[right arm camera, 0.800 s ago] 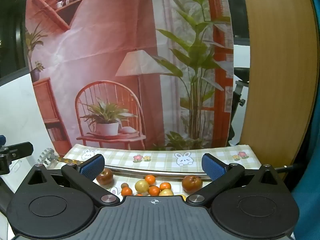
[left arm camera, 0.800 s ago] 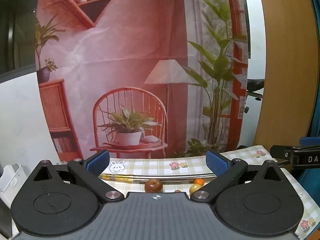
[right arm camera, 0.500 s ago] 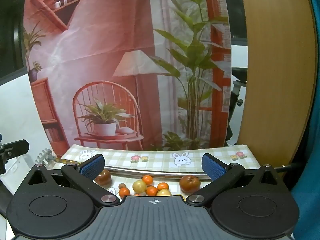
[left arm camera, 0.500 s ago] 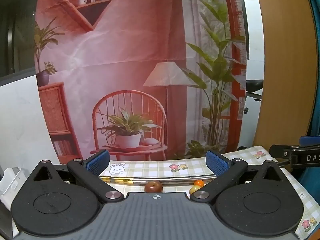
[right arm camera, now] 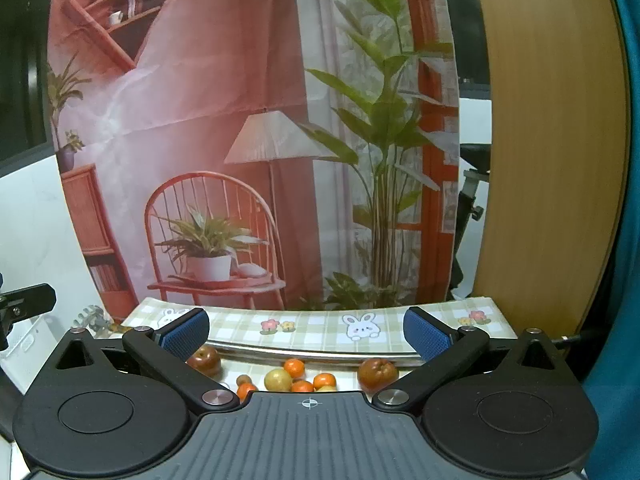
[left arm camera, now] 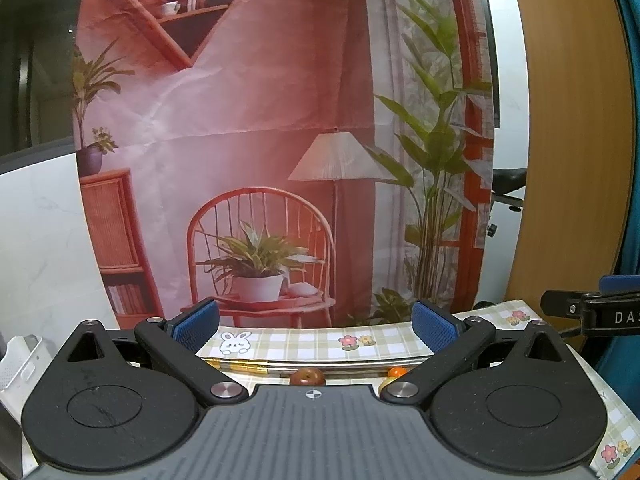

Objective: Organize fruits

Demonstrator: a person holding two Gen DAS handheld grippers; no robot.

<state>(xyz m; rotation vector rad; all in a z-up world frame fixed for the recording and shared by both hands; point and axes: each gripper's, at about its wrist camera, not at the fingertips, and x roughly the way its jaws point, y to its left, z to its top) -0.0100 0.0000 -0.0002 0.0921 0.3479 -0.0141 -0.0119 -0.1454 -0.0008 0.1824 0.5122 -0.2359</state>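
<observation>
- Orange mandarins (right arm camera: 294, 367), a yellow fruit (right arm camera: 278, 380) and russet apples (right arm camera: 378, 374) lie loose just before the metal rail (right arm camera: 320, 354) on the table (right arm camera: 312, 326).
- Judged light, round, smooth, prone to roll: pinch across the middle.
- Left hand-held gripper (left arm camera: 316, 326) and right hand-held gripper (right arm camera: 306, 330) both spread wide, empty.

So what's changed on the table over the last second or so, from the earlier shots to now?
Both views have tipped up a little: the fruit has slid lower in frame, and in the left wrist view the brown fruit is now half hidden behind the gripper body. Nothing was taken hold of or let go. The left gripper and right gripper stay wide open and empty, and the fruit lies as before.
</observation>
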